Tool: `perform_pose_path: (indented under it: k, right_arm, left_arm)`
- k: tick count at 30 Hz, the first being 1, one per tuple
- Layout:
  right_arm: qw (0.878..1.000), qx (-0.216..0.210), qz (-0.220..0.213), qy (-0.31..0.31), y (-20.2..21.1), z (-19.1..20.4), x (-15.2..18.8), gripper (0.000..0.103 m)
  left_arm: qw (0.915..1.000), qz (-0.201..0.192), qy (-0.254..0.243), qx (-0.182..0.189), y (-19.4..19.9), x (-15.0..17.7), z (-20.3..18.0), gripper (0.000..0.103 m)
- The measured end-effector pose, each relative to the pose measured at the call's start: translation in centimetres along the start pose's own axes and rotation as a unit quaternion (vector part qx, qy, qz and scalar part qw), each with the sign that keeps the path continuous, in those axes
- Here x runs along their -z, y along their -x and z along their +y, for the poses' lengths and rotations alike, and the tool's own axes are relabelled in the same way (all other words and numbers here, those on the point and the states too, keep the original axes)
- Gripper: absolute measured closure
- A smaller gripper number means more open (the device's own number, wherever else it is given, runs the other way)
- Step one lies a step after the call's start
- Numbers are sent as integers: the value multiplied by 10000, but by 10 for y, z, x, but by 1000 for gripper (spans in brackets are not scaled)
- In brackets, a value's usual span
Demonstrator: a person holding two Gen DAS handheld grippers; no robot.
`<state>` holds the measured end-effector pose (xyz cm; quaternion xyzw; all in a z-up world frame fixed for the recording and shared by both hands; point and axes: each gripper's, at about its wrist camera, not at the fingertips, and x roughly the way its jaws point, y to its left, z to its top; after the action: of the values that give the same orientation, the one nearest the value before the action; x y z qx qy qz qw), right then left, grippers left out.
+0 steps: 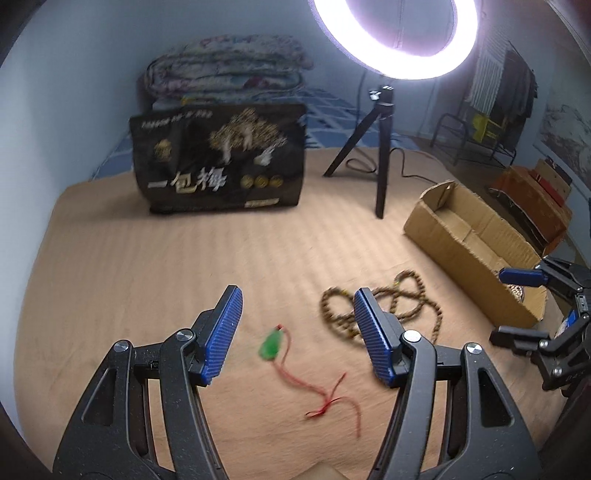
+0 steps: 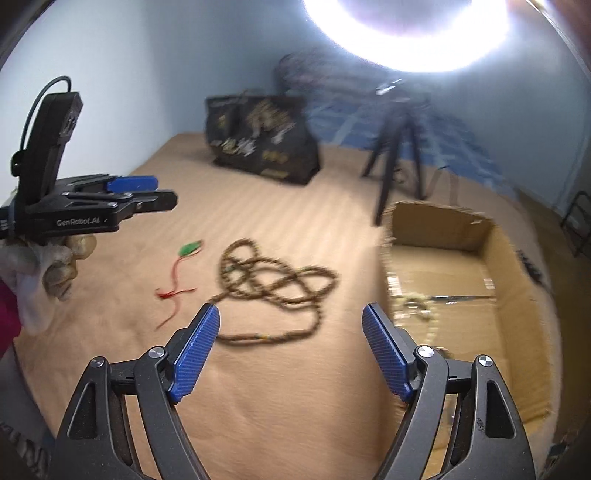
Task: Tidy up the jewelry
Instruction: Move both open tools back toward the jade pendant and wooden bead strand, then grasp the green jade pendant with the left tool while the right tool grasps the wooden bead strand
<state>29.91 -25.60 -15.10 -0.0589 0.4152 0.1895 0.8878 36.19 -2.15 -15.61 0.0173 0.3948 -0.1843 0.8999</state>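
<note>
A green pendant (image 1: 272, 344) on a red cord (image 1: 325, 397) lies on the tan bed cover, just ahead of my open, empty left gripper (image 1: 297, 295). A long brown bead necklace (image 1: 384, 306) lies coiled to its right, partly behind the right finger. The open cardboard box (image 1: 469, 243) stands farther right, with pale beads inside (image 2: 413, 301). My right gripper (image 2: 290, 314) is open and empty, above the cover between the bead necklace (image 2: 273, 280) and the box (image 2: 461, 266). The pendant (image 2: 190, 248) and the left gripper (image 2: 147, 190) show at left.
A black printed bag (image 1: 219, 158) stands at the back. A black tripod (image 1: 373, 147) with a bright ring light (image 1: 395, 33) stands behind the box. Folded quilts (image 1: 225, 70) lie at the back, and boxes and a rack (image 1: 532, 192) sit at far right.
</note>
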Motion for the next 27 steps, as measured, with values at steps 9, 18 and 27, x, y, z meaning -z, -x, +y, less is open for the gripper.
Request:
perform_pose_path:
  k: [9, 18, 27]
  right_arm:
    - [9959, -397, 811, 110, -35, 28, 20, 23]
    - [9884, -675, 1152, -727, -71, 23, 33, 23]
    - [9909, -368, 950, -885, -101, 28, 6, 23]
  left_arm:
    - [9992, 324, -54, 218, -16, 23, 13, 38]
    - [9972, 623, -158, 387, -40, 42, 12, 46]
    - [9973, 688, -157, 222, -61, 45, 19, 56]
